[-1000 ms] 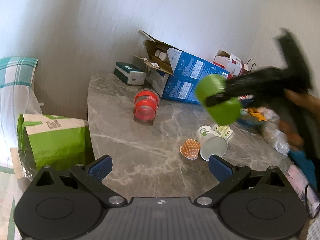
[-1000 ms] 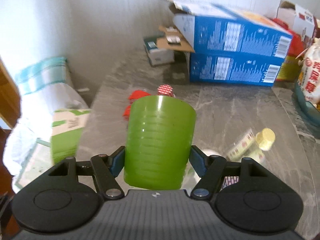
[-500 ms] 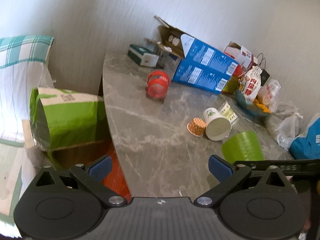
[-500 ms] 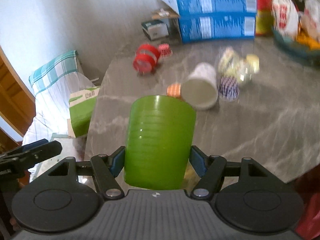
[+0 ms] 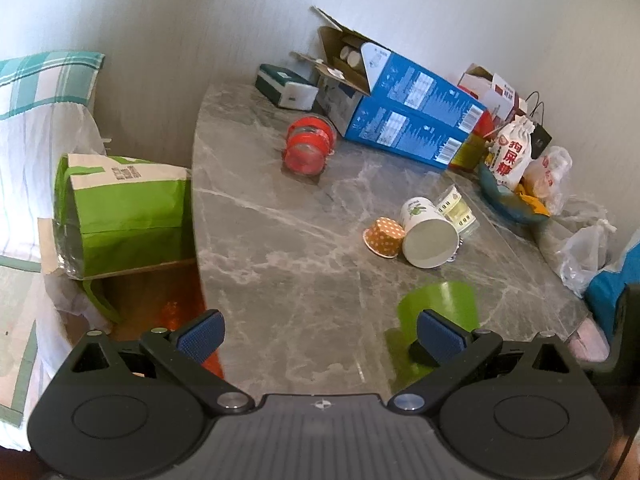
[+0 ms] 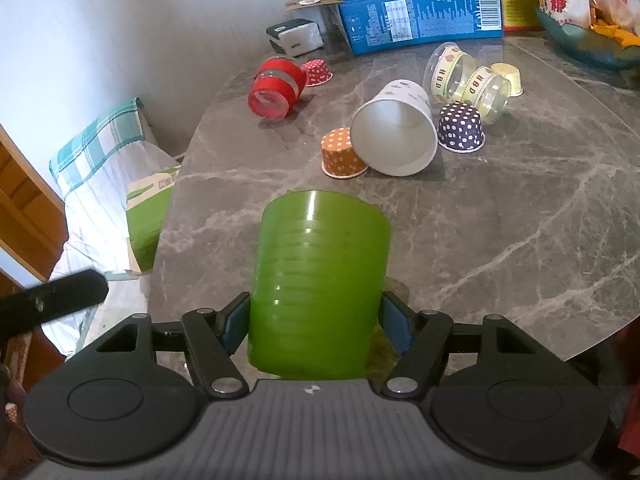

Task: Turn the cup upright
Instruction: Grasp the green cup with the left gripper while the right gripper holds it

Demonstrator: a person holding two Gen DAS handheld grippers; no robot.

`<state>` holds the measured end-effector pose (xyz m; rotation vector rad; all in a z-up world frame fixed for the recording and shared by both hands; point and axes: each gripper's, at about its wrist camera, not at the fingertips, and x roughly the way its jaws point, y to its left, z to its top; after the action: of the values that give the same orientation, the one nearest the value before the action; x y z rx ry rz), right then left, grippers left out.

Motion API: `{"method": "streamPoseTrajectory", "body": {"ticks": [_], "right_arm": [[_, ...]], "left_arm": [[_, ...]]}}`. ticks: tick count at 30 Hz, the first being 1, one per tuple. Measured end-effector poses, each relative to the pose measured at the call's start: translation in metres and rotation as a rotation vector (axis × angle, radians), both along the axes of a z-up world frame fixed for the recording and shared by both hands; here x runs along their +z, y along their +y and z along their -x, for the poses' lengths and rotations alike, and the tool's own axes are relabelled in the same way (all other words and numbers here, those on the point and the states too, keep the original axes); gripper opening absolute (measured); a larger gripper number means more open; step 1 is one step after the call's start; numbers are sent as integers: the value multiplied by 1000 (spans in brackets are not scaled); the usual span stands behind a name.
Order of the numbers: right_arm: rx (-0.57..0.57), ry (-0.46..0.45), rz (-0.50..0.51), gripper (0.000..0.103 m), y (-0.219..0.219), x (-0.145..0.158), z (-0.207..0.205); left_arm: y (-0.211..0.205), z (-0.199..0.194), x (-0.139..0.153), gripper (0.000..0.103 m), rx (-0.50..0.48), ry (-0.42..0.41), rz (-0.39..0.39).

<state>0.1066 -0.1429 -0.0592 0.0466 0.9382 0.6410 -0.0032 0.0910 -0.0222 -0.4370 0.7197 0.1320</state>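
Note:
My right gripper (image 6: 314,322) is shut on a green plastic cup (image 6: 316,280), with both pads against its sides. The cup is near the front edge of the grey marble table (image 6: 500,220). I cannot tell which end of the cup faces up. In the left wrist view the green cup (image 5: 440,304) stands low at the table's front, partly behind my left gripper's right finger. My left gripper (image 5: 320,330) is open and empty, held above the table's front left edge.
A white paper cup (image 6: 394,132) lies on its side mid-table, beside an orange dotted cup (image 6: 340,156), a purple dotted cup (image 6: 460,126) and clear cups (image 6: 466,76). A red cup (image 6: 276,88) lies further back. Blue boxes (image 6: 420,12) line the wall. A green bag (image 5: 120,216) stands left of the table.
My right gripper has carried the green cup from up in the air down to the table's front edge. My left gripper has drawn back and shifted view slightly.

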Motion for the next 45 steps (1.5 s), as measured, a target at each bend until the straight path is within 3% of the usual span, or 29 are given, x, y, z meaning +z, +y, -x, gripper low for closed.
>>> {"method": "streamPoseTrajectory", "body": {"ticks": [4,7,8,17,28,32,38,42,45], "right_arm": [[31,-3,2,69,2,-9,5],[42,-14,-17,69,-2,-9,6],[45,-14,-23,69,-3,-10,6],[81,24,-78,67,-12,-18,6],[87,25,-113,67,-20,-20,5],[100,14,-107,67,-17,-20,8],[114,8,-103,67,-16,-20,12],[120,8,-101,67,-15,-20,14],[119,12,-106,67,-17,-20,13]], "left_arm": [[-18,-22,3,103,-68,56,7],[-29,-39,4,102,-76,98,22],[-33,-44,4,97,-72,113,22],[-75,-93,0,97,-162,271,11],[-82,-114,-14,97,-100,369,78],[-92,-121,-17,97,-134,400,46],[-96,-131,-25,95,-135,442,60],[-96,-132,-28,84,-116,461,39],[-89,-131,-30,83,-91,459,76]]}}
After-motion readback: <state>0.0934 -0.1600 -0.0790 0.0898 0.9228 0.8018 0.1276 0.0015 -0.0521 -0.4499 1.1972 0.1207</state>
